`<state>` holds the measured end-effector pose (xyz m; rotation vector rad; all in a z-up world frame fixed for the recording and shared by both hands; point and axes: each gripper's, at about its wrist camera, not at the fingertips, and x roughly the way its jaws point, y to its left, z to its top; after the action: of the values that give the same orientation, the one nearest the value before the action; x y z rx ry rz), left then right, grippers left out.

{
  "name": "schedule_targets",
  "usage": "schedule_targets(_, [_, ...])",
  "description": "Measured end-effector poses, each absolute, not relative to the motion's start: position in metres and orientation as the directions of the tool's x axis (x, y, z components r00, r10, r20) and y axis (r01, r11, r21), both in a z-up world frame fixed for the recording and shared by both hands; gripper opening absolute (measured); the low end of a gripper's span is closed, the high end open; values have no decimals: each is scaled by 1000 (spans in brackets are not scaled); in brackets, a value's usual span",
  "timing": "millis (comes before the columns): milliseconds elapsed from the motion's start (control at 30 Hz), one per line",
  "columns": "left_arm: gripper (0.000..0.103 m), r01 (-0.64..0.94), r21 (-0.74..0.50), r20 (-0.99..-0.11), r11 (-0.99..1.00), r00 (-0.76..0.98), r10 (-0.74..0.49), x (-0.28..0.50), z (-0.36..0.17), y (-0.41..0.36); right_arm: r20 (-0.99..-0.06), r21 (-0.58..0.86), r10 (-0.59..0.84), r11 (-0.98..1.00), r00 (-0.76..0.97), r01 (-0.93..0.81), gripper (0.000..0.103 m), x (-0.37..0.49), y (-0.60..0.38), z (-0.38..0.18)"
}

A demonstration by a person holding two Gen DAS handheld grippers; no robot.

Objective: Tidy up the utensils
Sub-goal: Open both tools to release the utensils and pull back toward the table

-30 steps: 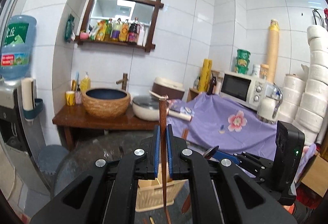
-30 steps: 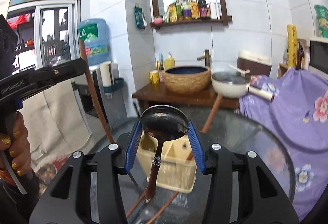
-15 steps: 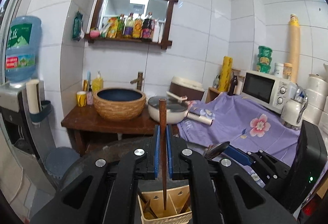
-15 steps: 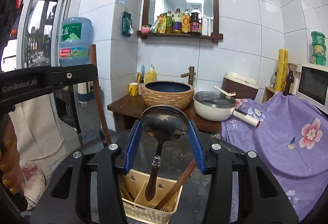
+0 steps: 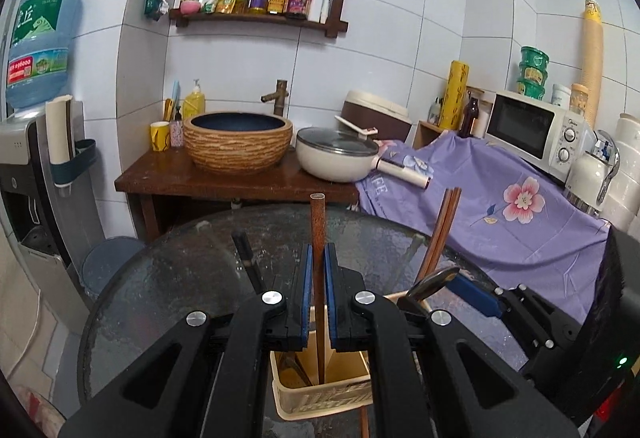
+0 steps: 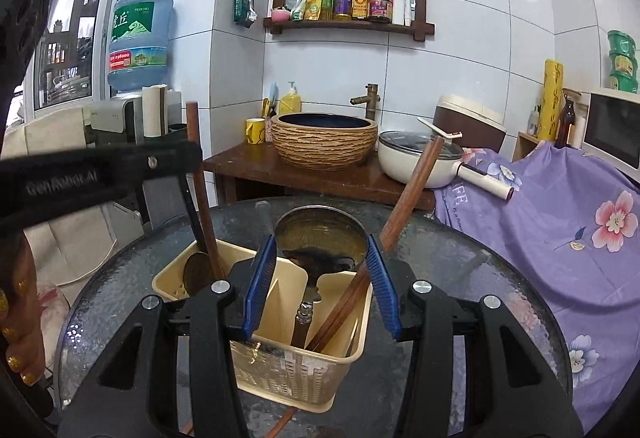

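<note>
A cream plastic utensil basket [image 6: 296, 362] with compartments stands on the round dark glass table [image 6: 460, 262]; it also shows in the left wrist view [image 5: 320, 394]. My left gripper [image 5: 318, 278] is shut on an upright brown wooden handle [image 5: 318, 226] whose lower end reaches into the basket. My right gripper [image 6: 322, 290] is shut on the bowl of a metal ladle [image 6: 320, 238], its handle pointing down into the basket. A pair of brown chopsticks [image 6: 404, 197] leans in the basket's right compartment. A spoon [image 6: 196, 270] rests in the left compartment.
Behind the table stand a wooden stand with a woven basin [image 5: 238, 141] and a cream pot [image 5: 338, 157]. A purple flowered cloth [image 5: 500, 205] covers the counter at the right, with a microwave [image 5: 532, 129]. A water dispenser [image 5: 32, 141] stands at the left.
Both grippers have come down over the basket. The wooden handle and the ladle's handle now reach into its compartments. The table and basket fill more of both views.
</note>
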<state>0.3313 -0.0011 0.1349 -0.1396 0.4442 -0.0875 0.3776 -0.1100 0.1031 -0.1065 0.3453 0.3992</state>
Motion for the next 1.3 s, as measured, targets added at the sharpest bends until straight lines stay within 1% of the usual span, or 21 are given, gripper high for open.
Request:
schedule_targets(233, [6, 57, -163, -444, 985, 887, -125, 334, 122, 1, -349, -19, 374, 914, 859, -405, 47, 380, -114, 102])
schedule_targets(267, [6, 59, -163, -444, 985, 887, -126, 333, 121, 1, -347, -20, 375, 913, 860, -406, 48, 379, -114, 102])
schedule_targets(300, [6, 60, -161, -443, 985, 887, -126, 333, 120, 2, -344, -22, 375, 913, 861, -407, 51, 378, -115, 102])
schedule_targets(367, [9, 61, -156, -443, 986, 888, -125, 331, 118, 1, -333, -34, 367, 916, 869, -400, 52, 376, -116, 103])
schedule_targets(400, [15, 61, -157, -443, 986, 888, -125, 330, 117, 2, -329, -39, 364, 917, 871, -398, 52, 374, -116, 103])
schedule_targets(433, [23, 61, -160, -439, 985, 890, -127, 327, 117, 2, -327, -41, 364, 917, 872, -398, 52, 373, -117, 103])
schedule_targets(467, [28, 63, -168, -434, 984, 892, -131, 323, 117, 4, -325, -39, 363, 917, 873, -396, 52, 371, -118, 104])
schedule_targets(500, [37, 66, -179, -426, 982, 894, -138, 318, 117, 5, -322, -34, 363, 918, 874, -395, 54, 369, -119, 105])
schedule_targets(533, [42, 70, -187, -418, 980, 897, -144, 314, 118, 5, -318, -29, 364, 919, 876, -393, 55, 366, -122, 105])
schedule_targets(567, [44, 72, -192, -406, 979, 902, -146, 307, 119, 6, -313, -29, 363, 920, 878, -391, 62, 363, -123, 105])
schedule_targets(600, [47, 72, -190, -397, 979, 907, -143, 301, 119, 6, -307, -28, 361, 921, 881, -388, 64, 359, -125, 105])
schedule_targets(733, [64, 71, -180, -373, 981, 918, -135, 276, 120, 6, -302, -23, 366, 920, 880, -390, 64, 340, -132, 102])
schedule_targets(767, [65, 67, -177, -371, 982, 920, -130, 270, 118, 7, -306, -21, 367, 920, 878, -392, 64, 333, -134, 100])
schedule_targets(833, [71, 50, -169, -376, 984, 920, -111, 261, 114, 8, -315, -17, 364, 921, 877, -389, 64, 321, -136, 95])
schedule_targets(933, [72, 28, -156, -411, 987, 907, -90, 252, 100, 11, -348, -3, 364, 921, 864, -390, 64, 309, -140, 86])
schedule_targets(1033, [71, 3, -153, -476, 988, 876, -76, 247, 79, 17, -420, 29, 363, 921, 832, -387, 64, 301, -144, 69])
schedule_targets(1100, [70, -2, -150, -535, 989, 841, -79, 247, 61, 20, -468, 48, 364, 920, 805, -388, 64, 300, -144, 56])
schedule_targets(1167, [65, -4, -150, -578, 989, 812, -84, 246, 45, 21, -529, 59, 355, 922, 771, -384, 64, 299, -143, 37])
schedule_targets(1233, [57, 1, -158, -618, 987, 779, -100, 243, 29, 21, -562, 74, 350, 924, 750, -376, 64, 298, -142, 23])
schedule_targets(1300, [53, 18, -155, -655, 988, 746, -116, 240, 13, 16, -603, 101, 354, 923, 715, -372, 63, 297, -142, 7])
